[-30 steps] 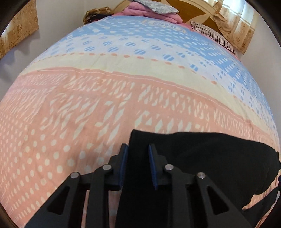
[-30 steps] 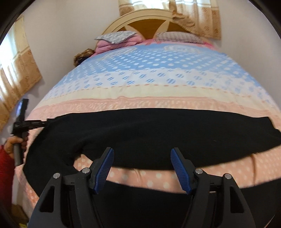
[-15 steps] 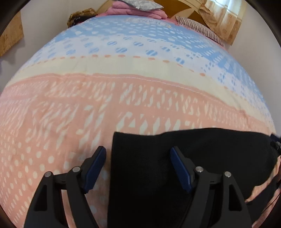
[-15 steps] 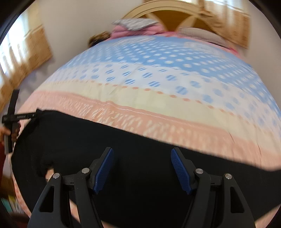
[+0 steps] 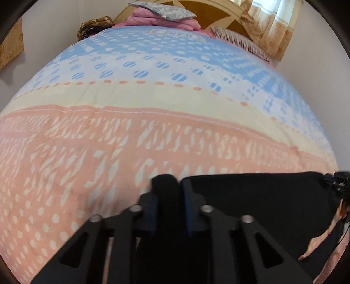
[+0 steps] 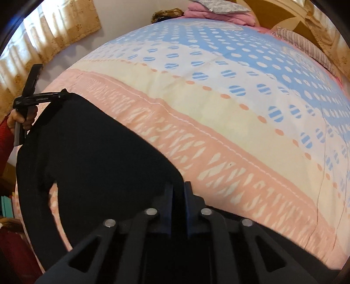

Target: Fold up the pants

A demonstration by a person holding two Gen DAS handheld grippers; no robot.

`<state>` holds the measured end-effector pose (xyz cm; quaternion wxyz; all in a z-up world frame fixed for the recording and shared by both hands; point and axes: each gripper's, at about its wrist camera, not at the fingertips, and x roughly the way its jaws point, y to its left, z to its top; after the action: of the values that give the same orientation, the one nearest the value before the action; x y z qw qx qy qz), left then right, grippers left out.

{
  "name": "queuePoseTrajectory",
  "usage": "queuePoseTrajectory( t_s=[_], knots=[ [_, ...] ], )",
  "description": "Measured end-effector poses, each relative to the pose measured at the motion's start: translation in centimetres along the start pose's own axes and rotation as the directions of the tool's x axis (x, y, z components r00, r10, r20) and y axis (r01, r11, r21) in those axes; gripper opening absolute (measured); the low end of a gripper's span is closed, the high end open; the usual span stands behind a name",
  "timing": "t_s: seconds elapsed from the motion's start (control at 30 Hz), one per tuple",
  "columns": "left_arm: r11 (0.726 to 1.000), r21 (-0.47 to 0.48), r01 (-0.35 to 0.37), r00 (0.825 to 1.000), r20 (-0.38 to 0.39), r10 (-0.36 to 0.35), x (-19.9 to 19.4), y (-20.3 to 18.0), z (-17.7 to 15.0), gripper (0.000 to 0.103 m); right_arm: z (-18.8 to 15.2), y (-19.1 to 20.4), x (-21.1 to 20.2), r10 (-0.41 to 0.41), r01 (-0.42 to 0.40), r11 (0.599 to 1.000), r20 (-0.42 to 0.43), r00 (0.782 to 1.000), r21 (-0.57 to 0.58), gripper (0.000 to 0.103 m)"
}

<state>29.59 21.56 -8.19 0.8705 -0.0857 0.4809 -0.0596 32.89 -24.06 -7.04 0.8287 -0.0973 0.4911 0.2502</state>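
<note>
Black, soft knit: the pants (image 6: 98,157) lie spread along the near edge of the quilt (image 6: 218,113), on its pink band, nothing else on that stretch. Your left gripper (image 5: 168,196) has its jaws nipped tight on a bunched corner of the pants, at the end away from your right. Your right gripper (image 6: 178,196) is likewise pinched down on the cloth edge nearest the quilt's middle; fabric fills the narrow gap between the pads. Seen from the right wrist, the left tool sits at the pants' far end, your hand (image 6: 20,119) wrapped on its handle.

Judgement: light, limp, drapes freely, no stiffness to hold a crease. It will likely sag between two grips and drag on the quilt. Take hold at hems or waistband corners, both layers together, and keep it taut when lifting. Pillows (image 5: 164,12) lie at the quilt's head, well apart.
</note>
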Motion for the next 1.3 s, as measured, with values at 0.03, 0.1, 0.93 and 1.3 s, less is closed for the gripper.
queuePoseTrajectory(
  t_s=[0.03, 0.1, 0.93, 1.3],
  knots=[
    [1.0, 0.0, -0.006, 1.0, 0.017, 0.006, -0.3, -0.2, 0.0, 0.017, 0.1, 0.4, -0.1, -0.014, 0.014, 1.0, 0.007, 1.0, 0.002, 0.006],
    [1.0, 0.002, -0.008, 0.997, 0.081, 0.008, -1.9, -0.6, -0.1, 0.017, -0.3, 1.0, -2.1, -0.039, 0.036, 0.999, 0.058, 0.998, 0.04, 0.006],
    [0.994, 0.027, -0.107, 0.949, 0.3, 0.094, -13.9, 2.7, -20.1, 0.028, -22.4, 17.9, -10.5, -0.108, 0.09, 0.993, 0.265, 0.958, 0.077, 0.006],
    [0.959, -0.066, -0.277, 0.893, 0.351, 0.282, -19.1, 3.7, -18.3, 0.047, -23.8, 19.4, -12.5, -0.045, 0.015, 0.992, 0.245, 0.969, 0.122, 0.024]
  ],
)
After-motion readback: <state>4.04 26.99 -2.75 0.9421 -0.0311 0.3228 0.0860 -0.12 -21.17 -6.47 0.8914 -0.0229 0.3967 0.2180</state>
